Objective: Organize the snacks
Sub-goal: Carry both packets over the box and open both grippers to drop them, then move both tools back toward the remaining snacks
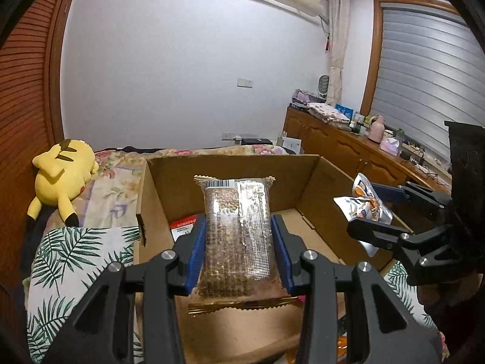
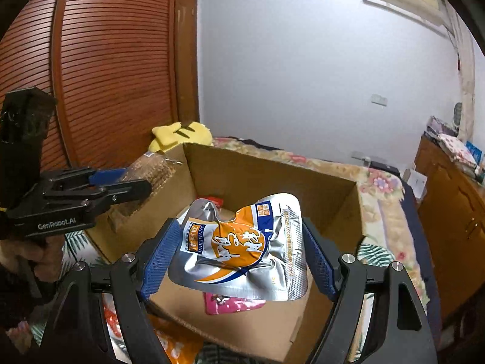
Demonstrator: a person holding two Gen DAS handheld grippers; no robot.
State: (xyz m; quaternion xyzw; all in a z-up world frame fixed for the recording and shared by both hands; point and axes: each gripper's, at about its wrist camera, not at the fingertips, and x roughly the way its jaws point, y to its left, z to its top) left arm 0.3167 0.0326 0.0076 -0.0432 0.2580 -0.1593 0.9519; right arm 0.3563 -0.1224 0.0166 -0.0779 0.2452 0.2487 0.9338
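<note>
My left gripper (image 1: 239, 242) is shut on a clear packet of brown nuts (image 1: 238, 236), held upright over the open cardboard box (image 1: 230, 163). My right gripper (image 2: 239, 248) is shut on a crumpled silver and orange snack pouch (image 2: 242, 245), also above the box (image 2: 272, 170). In the left wrist view the right gripper (image 1: 372, 209) hangs over the box's right wall with the pouch (image 1: 366, 203). The right wrist view shows the left gripper (image 2: 136, 179) and its nut packet (image 2: 154, 170) at the box's left wall. A red and white packet (image 1: 183, 227) and a pink packet (image 2: 230, 303) lie inside the box.
The box stands on a bed with a leaf-print cloth (image 1: 75, 257) and floral cover (image 2: 382, 188). A yellow plush toy (image 1: 60, 182) lies at the back left. Orange snack bags (image 2: 172, 342) sit in front of the box. A wooden cabinet (image 1: 339, 145) runs along the right.
</note>
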